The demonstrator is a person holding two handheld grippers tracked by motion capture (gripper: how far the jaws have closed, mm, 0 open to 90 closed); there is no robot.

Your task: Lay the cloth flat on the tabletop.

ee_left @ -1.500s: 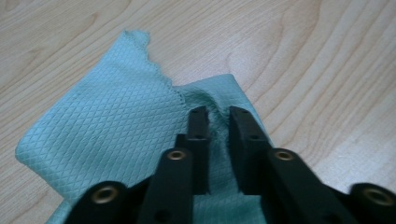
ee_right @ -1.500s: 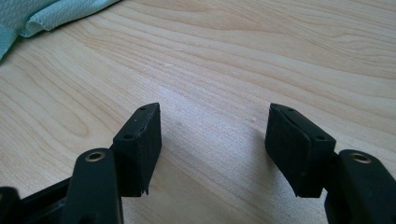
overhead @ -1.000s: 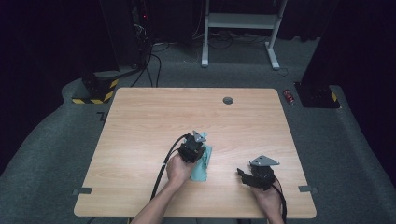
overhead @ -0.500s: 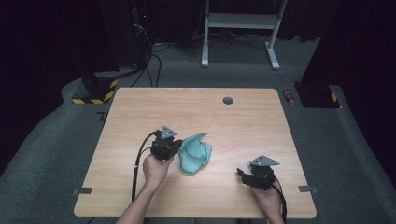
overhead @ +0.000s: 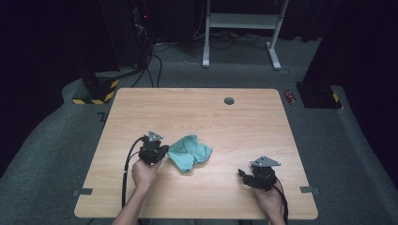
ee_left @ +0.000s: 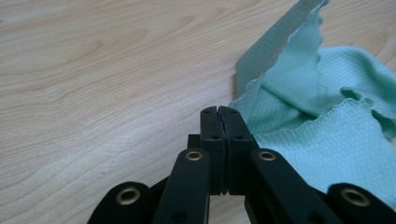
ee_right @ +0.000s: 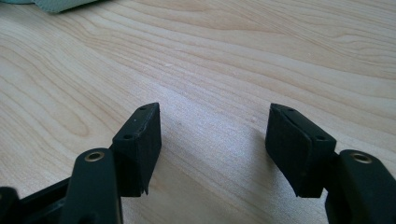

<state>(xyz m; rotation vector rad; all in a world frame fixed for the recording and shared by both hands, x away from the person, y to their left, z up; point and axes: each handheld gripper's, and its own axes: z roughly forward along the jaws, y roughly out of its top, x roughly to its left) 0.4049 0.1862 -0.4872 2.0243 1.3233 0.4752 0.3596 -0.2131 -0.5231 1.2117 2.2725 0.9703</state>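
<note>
A teal cloth [overhead: 190, 152] lies crumpled at the middle of the wooden table [overhead: 197, 117]. My left gripper [overhead: 164, 151] sits at the cloth's left edge, held in a hand. In the left gripper view its jaws [ee_left: 218, 111] are pressed together with the hem of the cloth [ee_left: 317, 135] running into their tips, and the rest of the cloth trails off to the right. My right gripper [overhead: 244, 174] rests low near the front right of the table, well apart from the cloth. In the right gripper view it [ee_right: 212, 135] stands open over bare wood, and a bit of the cloth [ee_right: 56, 4] shows at the top left.
A small dark round grommet [overhead: 229, 101] sits in the table near its far edge. A red can [overhead: 291, 96] lies on the carpet off the far right corner. A white desk frame [overhead: 239, 28] and black stands are behind the table.
My left gripper has moved left across the table, drawing the cloth's edge with it, so the cloth now lies spread to its right instead of under it. The right gripper has stayed put.
</note>
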